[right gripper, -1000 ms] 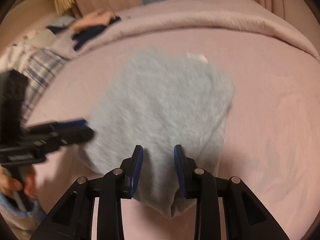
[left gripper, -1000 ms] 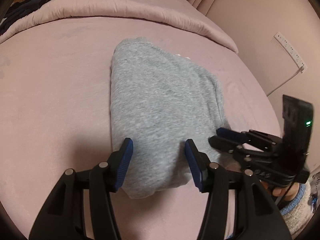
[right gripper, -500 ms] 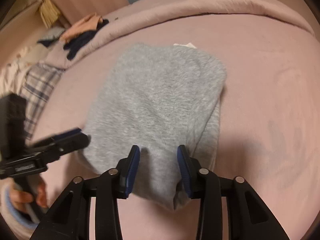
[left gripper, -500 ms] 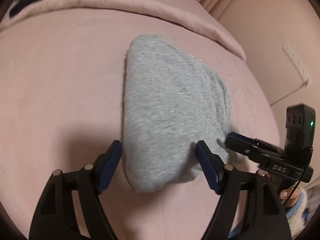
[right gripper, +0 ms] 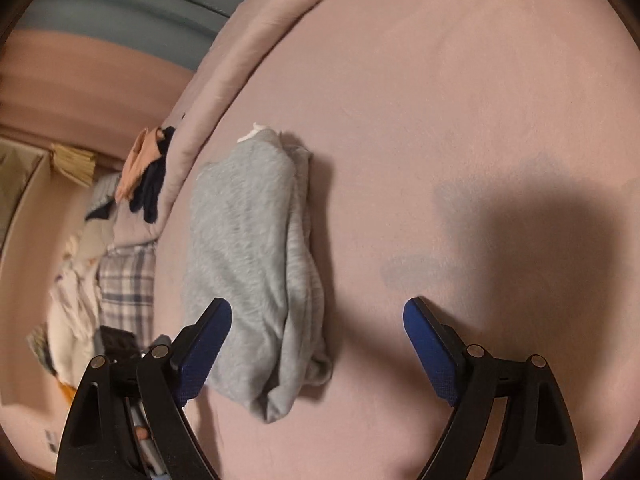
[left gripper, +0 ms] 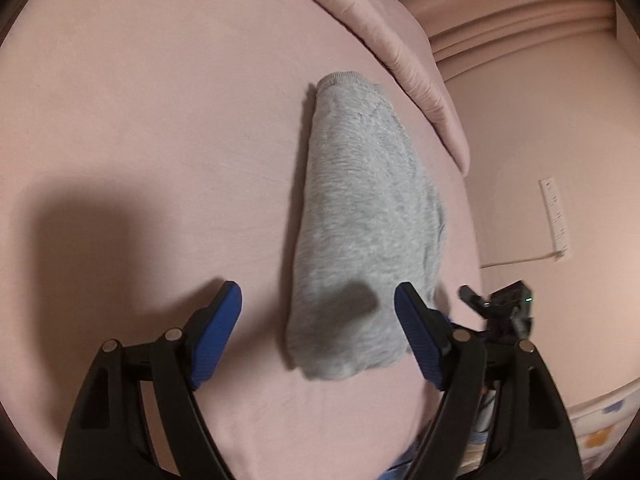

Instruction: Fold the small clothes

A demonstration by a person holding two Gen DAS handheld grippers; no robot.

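Here the folded grey garment [left gripper: 360, 232] lies mid-frame on the pink bed [left gripper: 160, 120], free of both grippers. The left hand-held gripper [left gripper: 318, 332] stands wide; the right hand-held gripper [right gripper: 318, 344] is opening, touching nothing. A blue pad brushing the loose lower-frame edge could drag the fold open.

No readable text, brand or number anywhere. Faint marks on the white strip [left gripper: 555, 216] on the wall, perhaps sockets rather than print, too blurred to tell. Nothing legible on the white tag [right gripper: 251, 134] at the grey garment [right gripper: 256, 264].
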